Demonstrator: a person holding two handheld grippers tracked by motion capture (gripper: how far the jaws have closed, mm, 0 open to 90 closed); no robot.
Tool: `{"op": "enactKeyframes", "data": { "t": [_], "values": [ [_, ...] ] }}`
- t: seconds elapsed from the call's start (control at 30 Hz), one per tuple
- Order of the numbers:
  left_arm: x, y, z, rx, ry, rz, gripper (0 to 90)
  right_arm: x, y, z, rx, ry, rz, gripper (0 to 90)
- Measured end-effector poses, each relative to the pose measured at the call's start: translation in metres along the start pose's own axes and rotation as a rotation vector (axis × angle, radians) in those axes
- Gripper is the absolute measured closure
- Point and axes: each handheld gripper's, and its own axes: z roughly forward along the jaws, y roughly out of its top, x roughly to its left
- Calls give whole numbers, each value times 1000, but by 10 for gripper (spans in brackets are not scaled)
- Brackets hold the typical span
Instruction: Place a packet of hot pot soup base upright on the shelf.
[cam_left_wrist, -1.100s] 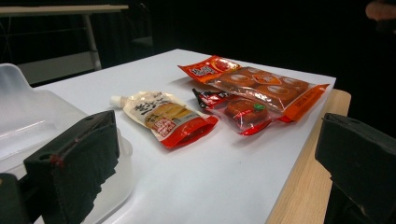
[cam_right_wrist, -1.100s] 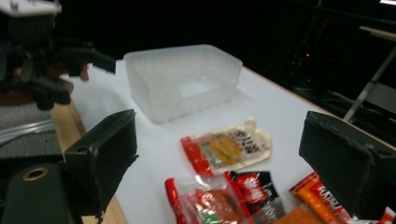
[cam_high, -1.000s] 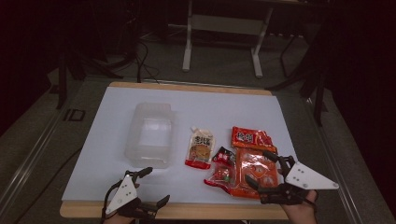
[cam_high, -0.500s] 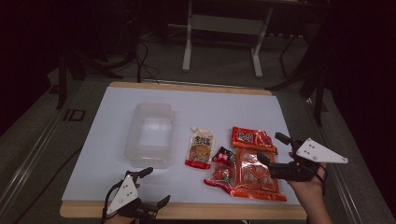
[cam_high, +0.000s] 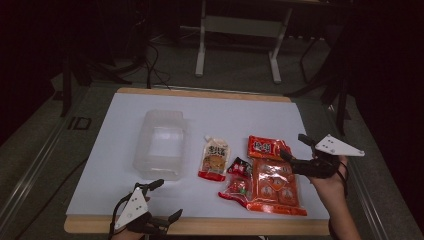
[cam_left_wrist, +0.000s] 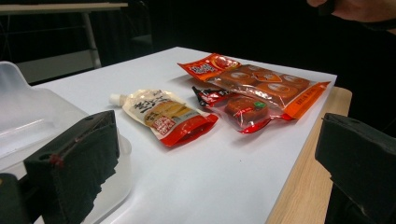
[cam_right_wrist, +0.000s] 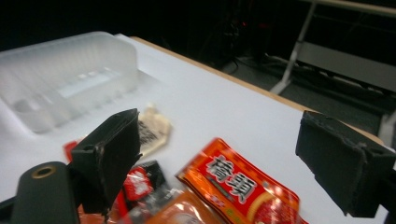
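Several snack packs lie right of centre on the white table top (cam_high: 230, 115): a spout pouch (cam_high: 214, 159), a red packet (cam_high: 266, 147), a large orange pack (cam_high: 277, 182) and two small red packs (cam_high: 237, 180). A clear plastic container (cam_high: 161, 145) stands to their left. My right gripper (cam_high: 293, 146) is open, hovering at the right edge of the red packet (cam_right_wrist: 243, 186) with nothing between its jaws. My left gripper (cam_high: 167, 199) is open and empty at the table's front edge, below the container (cam_left_wrist: 28, 121), and faces the pouch (cam_left_wrist: 163, 114).
The table's wooden front edge (cam_high: 240, 226) runs just past my left gripper. A metal stand (cam_high: 237, 40) and cables are on the floor beyond the far edge. Bare table top lies behind the packs and left of the container.
My right gripper has moved from the front right corner away from the person and up, reaching the red packet's right edge. The left gripper has stayed put.
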Motion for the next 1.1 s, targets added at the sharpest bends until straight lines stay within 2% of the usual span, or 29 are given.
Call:
{"op": "enactKeyframes", "data": {
  "t": [0.37,0.4,0.57,0.83,0.97,1.1],
  "values": [
    [0,0,0,1,-1,-2,2,-29,-20,18,72,-37,54,150],
    [0,0,1,2,-2,-4,2,-35,-25,21,86,-47,70,155],
    [0,-1,1,5,-3,-3,2,-44,-35,27,108,-64,87,170],
    [0,-1,1,7,-5,-3,2,-62,-57,47,181,-92,126,192],
    [-1,-1,2,13,-3,9,2,-69,-68,55,209,-104,132,232],
    [-2,-1,3,14,-10,8,2,-75,-77,63,235,-95,147,257]
  ]
}}
